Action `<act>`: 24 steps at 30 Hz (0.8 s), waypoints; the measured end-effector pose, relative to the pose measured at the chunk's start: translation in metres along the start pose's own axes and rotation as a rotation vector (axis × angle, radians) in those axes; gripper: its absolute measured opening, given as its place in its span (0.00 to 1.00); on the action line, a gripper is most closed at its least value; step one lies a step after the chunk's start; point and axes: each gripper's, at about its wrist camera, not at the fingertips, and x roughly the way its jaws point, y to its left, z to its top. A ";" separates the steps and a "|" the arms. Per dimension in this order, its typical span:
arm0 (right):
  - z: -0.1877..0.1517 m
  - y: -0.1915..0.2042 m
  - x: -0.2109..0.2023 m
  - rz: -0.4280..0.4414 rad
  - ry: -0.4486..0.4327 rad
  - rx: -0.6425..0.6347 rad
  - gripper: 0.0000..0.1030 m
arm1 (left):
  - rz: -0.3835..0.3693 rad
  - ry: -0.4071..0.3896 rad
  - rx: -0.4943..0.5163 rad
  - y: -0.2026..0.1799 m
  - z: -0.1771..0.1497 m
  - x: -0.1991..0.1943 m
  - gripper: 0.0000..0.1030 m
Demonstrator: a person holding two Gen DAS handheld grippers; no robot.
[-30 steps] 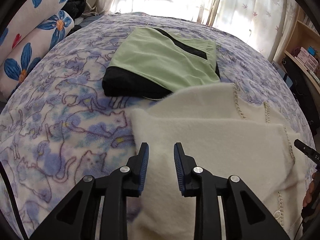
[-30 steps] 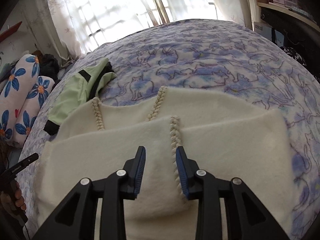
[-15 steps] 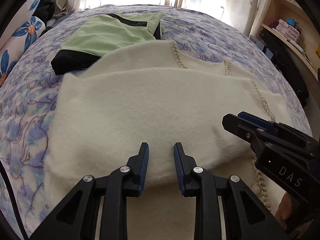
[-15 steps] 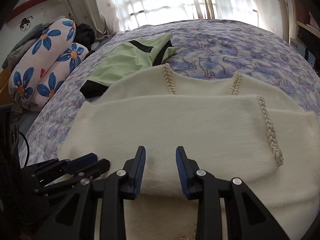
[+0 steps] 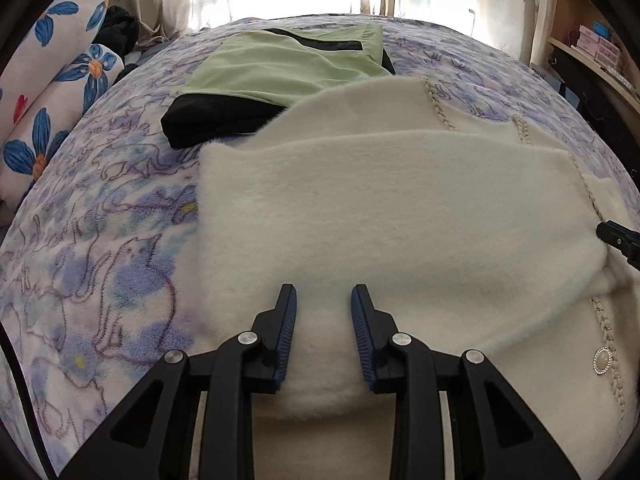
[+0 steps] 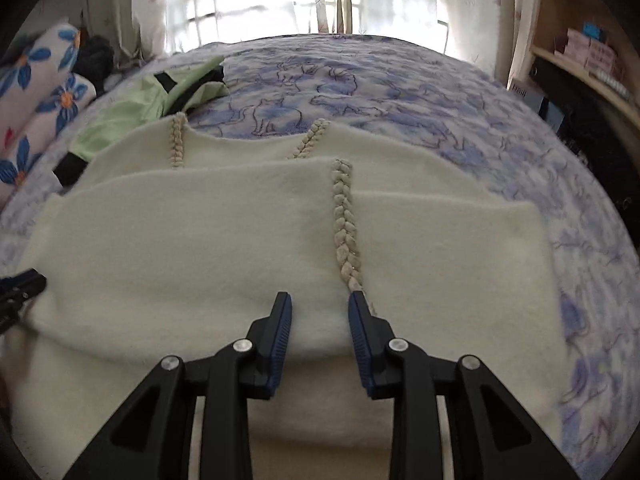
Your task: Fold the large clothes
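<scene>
The cream garment [image 5: 400, 220] lies folded on the bed [image 5: 120, 240]. The left tongs [image 5: 324, 300] are opening, the right tongs [image 6: 319, 304] closing; each pair straddles the fold, apparently not yet pinching it.

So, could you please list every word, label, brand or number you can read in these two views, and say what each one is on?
None can be read.
Pink boxes on the shelf: any print is too small.
Box by the shelf: dark lettering, too blurred.
White card at the bed's edge: marks too small.
Cream cardigan, green garment and cat-print blanket: no text showing.
</scene>
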 end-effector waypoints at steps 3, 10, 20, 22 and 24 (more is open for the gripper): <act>-0.002 0.011 -0.003 -0.059 -0.005 -0.056 0.22 | 0.004 0.002 -0.020 0.002 0.000 0.000 0.27; -0.005 0.017 -0.001 -0.075 0.020 -0.028 0.25 | 0.029 0.010 -0.014 -0.001 0.000 -0.001 0.27; -0.006 0.009 -0.011 -0.029 0.064 0.066 0.25 | -0.011 0.056 -0.082 0.001 0.002 -0.002 0.41; -0.010 0.008 -0.016 -0.011 0.076 0.085 0.25 | -0.045 0.070 -0.109 0.002 0.003 -0.002 0.48; -0.014 0.006 -0.023 -0.001 0.080 0.095 0.25 | -0.069 0.081 -0.110 0.001 0.003 -0.002 0.57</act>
